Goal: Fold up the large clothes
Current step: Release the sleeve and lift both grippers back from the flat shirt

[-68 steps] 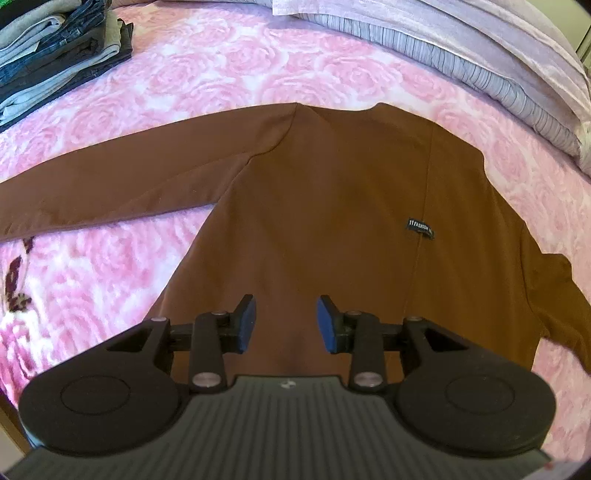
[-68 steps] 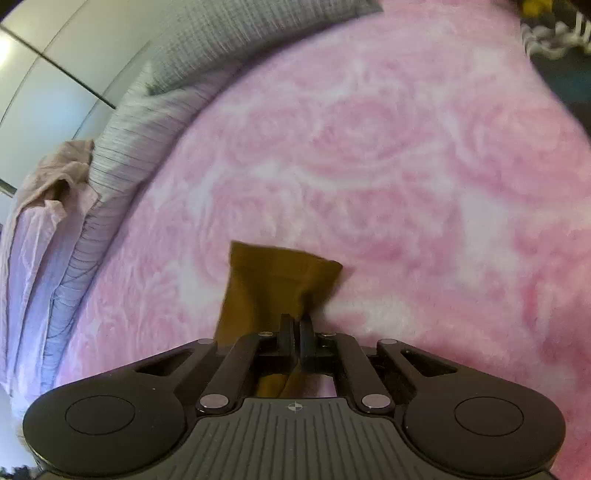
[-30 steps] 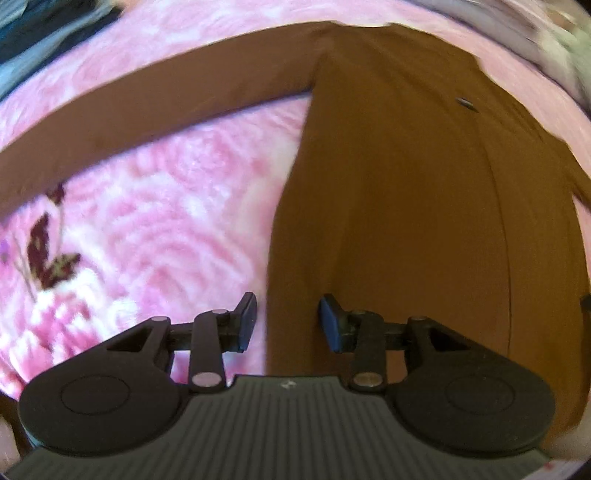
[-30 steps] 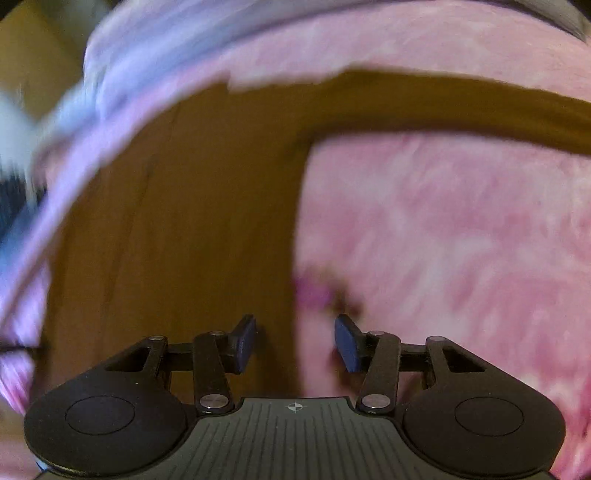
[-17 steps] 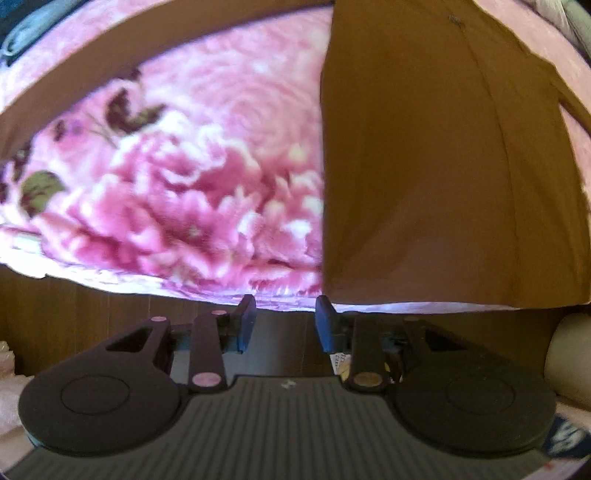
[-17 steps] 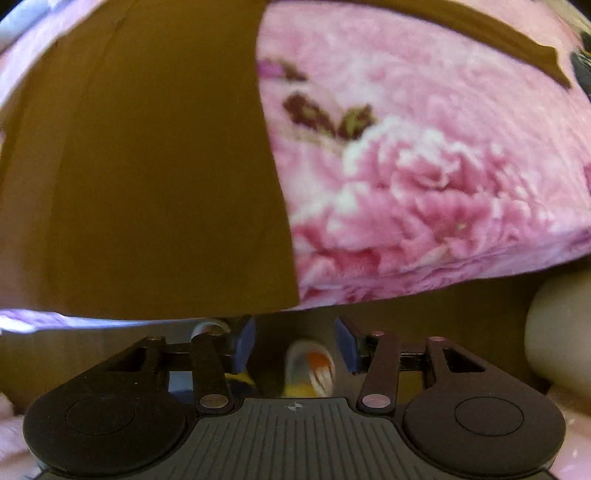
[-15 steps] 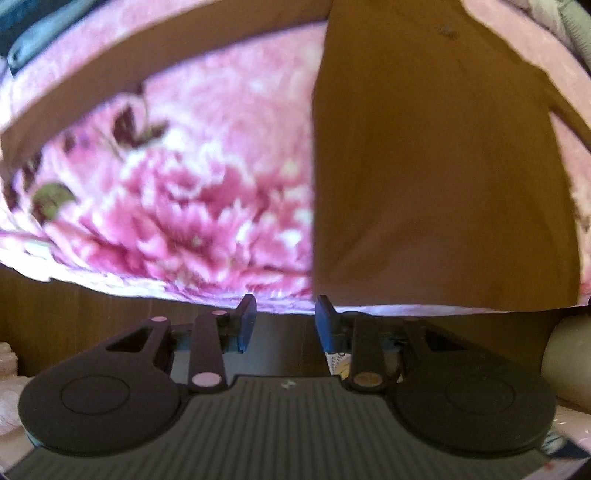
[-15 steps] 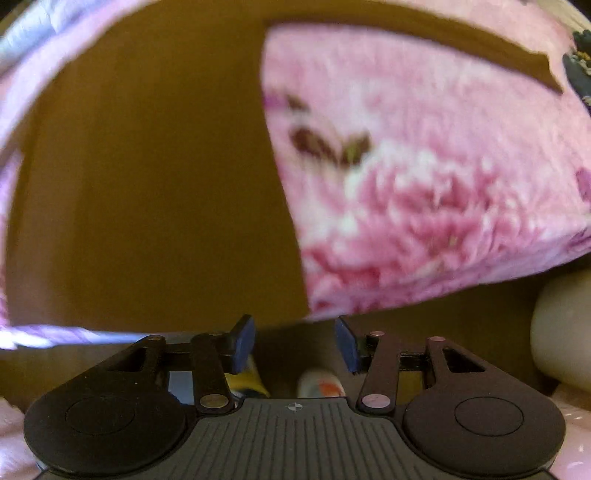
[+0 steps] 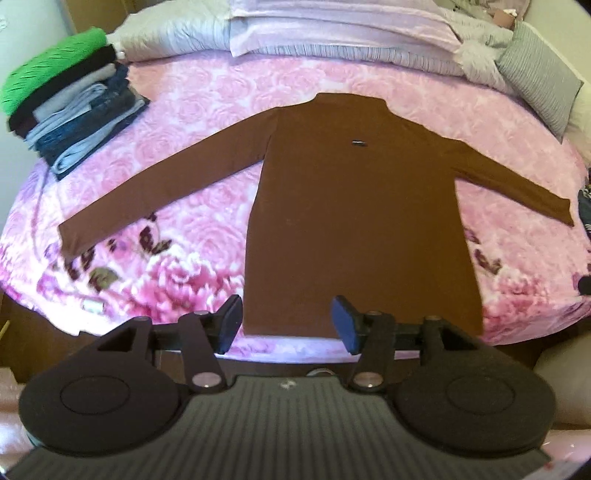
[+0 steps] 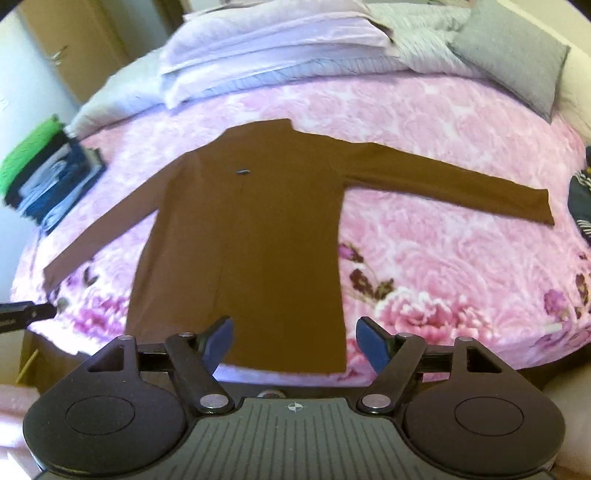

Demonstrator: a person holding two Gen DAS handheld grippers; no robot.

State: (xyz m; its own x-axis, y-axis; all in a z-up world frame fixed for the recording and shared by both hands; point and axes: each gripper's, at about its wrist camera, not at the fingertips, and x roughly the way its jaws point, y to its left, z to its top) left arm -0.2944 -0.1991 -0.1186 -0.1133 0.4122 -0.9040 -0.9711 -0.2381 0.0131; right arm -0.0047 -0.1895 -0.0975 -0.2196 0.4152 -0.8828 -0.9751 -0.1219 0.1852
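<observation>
A brown long-sleeved top [image 9: 354, 206] [image 10: 251, 236] lies flat on the pink floral bedspread [image 9: 207, 243] [image 10: 443, 258], collar away from me, both sleeves spread out sideways, hem at the bed's near edge. My left gripper [image 9: 287, 324] hangs high above the hem near its left corner; its jaws are opening with nothing between them. My right gripper [image 10: 293, 339] hangs above the hem's right part, jaws opening wide, nothing held. A small dark label [image 9: 359, 142] sits on the chest.
A stack of folded clothes [image 9: 70, 122] [image 10: 48, 177] with a green one on top sits at the bed's far left. Pillows and bedding [image 9: 332, 33] [image 10: 295, 48] line the head end, a grey pillow [image 10: 513, 55] at right. Dark striped cloth [image 10: 581, 206] lies at the right edge.
Both grippers have risen well above the bed from close to the hem, so the whole top now shows. Both jaws have spread wider. The top lies where it was.
</observation>
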